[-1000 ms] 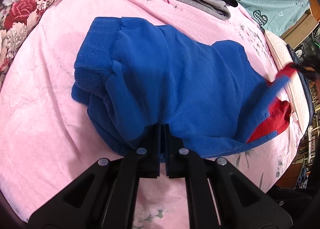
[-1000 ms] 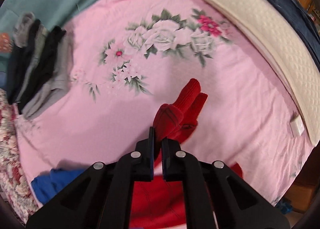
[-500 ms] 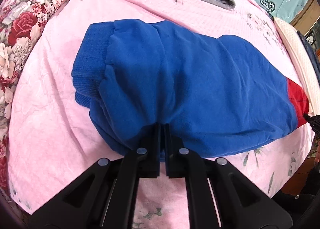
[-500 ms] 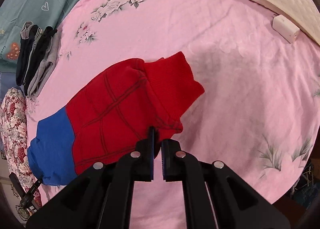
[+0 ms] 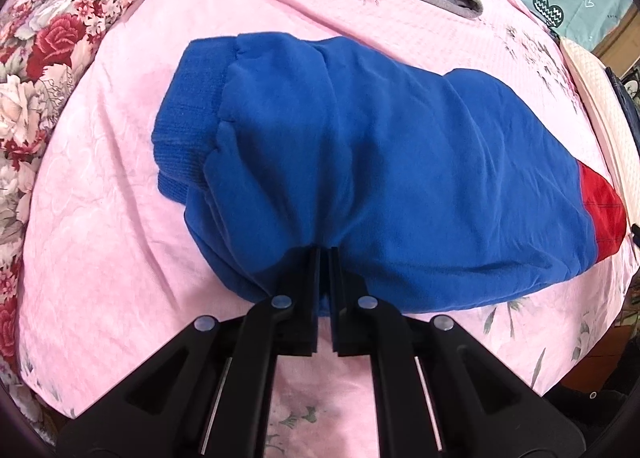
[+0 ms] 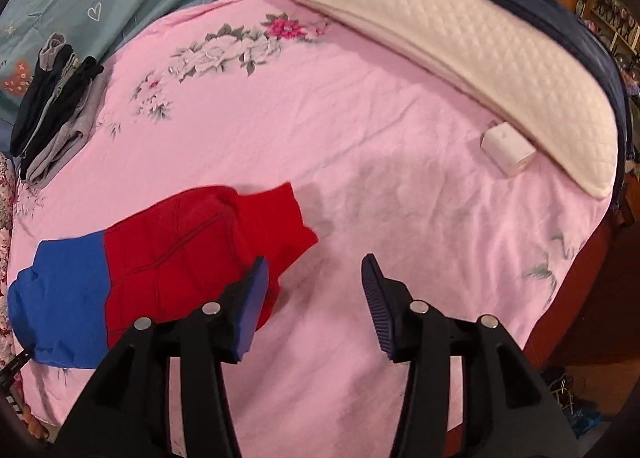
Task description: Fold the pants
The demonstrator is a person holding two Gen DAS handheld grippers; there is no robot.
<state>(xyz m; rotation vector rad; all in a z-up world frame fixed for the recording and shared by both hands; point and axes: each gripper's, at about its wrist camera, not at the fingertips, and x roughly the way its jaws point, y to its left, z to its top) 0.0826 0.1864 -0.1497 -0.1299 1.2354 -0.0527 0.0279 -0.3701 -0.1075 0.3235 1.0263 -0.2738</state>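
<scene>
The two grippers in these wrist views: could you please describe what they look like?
Both are matte black plastic with angular, cut-out arms and round silver rivets at the pivots. The left gripper has black rectangular pad blocks and thin pale strips along its arms. The right gripper has blue-purple ribbed pads. No cables, sleeves or lettering show.
</scene>
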